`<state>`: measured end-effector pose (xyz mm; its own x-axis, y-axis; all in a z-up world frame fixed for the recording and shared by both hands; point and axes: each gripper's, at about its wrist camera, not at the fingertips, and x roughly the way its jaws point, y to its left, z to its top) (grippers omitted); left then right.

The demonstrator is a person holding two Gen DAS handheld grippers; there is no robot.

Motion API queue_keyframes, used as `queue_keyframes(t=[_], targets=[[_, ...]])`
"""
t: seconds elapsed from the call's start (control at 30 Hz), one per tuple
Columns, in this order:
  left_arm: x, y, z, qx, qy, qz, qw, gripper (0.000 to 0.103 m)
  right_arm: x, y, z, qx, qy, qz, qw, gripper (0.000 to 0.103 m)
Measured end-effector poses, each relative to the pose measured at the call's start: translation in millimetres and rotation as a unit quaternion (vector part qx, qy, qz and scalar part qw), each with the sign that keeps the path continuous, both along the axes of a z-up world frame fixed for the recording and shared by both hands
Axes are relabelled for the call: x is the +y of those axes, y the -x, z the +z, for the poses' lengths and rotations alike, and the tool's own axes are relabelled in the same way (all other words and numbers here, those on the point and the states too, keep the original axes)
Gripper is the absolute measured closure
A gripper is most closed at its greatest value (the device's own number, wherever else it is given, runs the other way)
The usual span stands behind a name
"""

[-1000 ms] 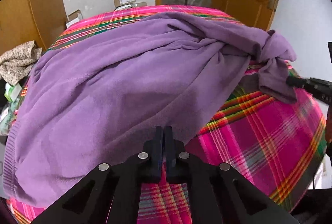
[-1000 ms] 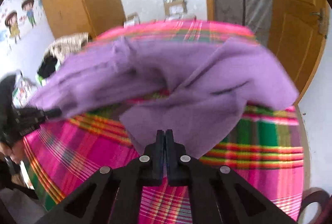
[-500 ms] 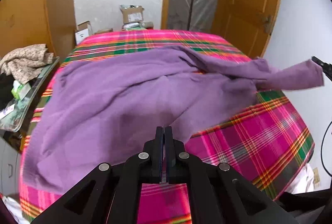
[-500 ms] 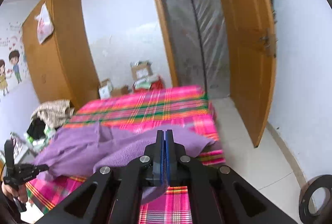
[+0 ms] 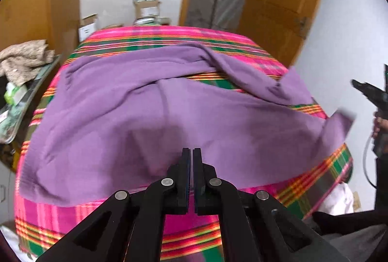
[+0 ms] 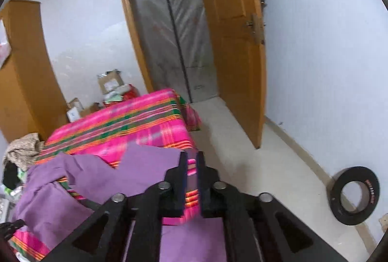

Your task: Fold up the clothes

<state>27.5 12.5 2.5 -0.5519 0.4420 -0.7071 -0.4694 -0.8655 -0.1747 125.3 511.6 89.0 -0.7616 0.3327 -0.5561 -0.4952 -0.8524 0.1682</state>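
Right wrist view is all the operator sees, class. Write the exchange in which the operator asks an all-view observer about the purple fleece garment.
Operator: How does the purple fleece garment lie?
Observer: Left wrist view: it spreads across nearly the whole width of the pink plaid bedspread.
Operator: The left gripper?
Observer: Over the garment's near edge, fingers almost together; a grip on fabric cannot be told.
Operator: My right gripper?
Observer: Seen off the bed's right side, apart from the garment's raised corner.
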Motion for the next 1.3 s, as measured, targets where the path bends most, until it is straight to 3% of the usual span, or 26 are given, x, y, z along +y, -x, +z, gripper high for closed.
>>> queue_keyframes(t=[0.07, 0.13, 0.27, 0.4, 0.5, 0.67, 0.77, 0.87, 1.0, 1.07, 1.2, 1.3], targets=[[6, 3, 1, 0.001, 0.003, 0.000, 1.0000, 0.101, -2, -1, 0, 0.011, -0.005, -0.008, 1.000, 0.076], [7, 6, 2, 0.003, 0.008, 0.011, 0.9999, 0.101, -7, -3, 0, 0.027, -0.003, 0.007, 1.000, 0.074], [-14, 17, 3, 0.007, 0.018, 0.074, 0.9970, 0.100, -34, 19, -17, 0.012, 0.013, 0.093, 0.996, 0.071], [-34, 28, 4, 0.011, 0.028, 0.137, 0.9901, 0.083, -70, 47, -41, -0.013, 0.033, 0.174, 0.984, 0.071], [-69, 33, 1, 0.011, 0.051, 0.215, 0.9753, 0.066, -98, 64, -56, -0.027, 0.046, 0.224, 0.973, 0.071], [-128, 32, -19, -0.022, 0.082, 0.318, 0.9443, 0.061, -147, 77, -70, -0.042, 0.058, 0.295, 0.953, 0.071], [-156, 25, -31, -0.039, 0.081, 0.364, 0.9269, 0.061, -185, 86, -73, -0.049, 0.057, 0.354, 0.932, 0.070], [-166, 25, -39, -0.047, 0.082, 0.386, 0.9176, 0.061, -234, 94, -73, -0.059, 0.038, 0.429, 0.901, 0.065], [-175, 24, -44, -0.057, 0.058, 0.393, 0.9159, 0.054, -305, 94, -80, -0.077, -0.005, 0.524, 0.848, 0.061], [-179, 24, -44, -0.058, 0.046, 0.396, 0.9154, 0.051, -331, 95, -88, -0.090, -0.023, 0.553, 0.828, 0.060], [-183, 30, -50, -0.068, 0.019, 0.392, 0.9175, 0.051, -371, 95, -107, -0.120, -0.040, 0.589, 0.798, 0.060], [-183, 32, -52, -0.069, 0.010, 0.387, 0.9194, 0.051, -390, 95, -113, -0.125, -0.047, 0.603, 0.787, 0.060]])
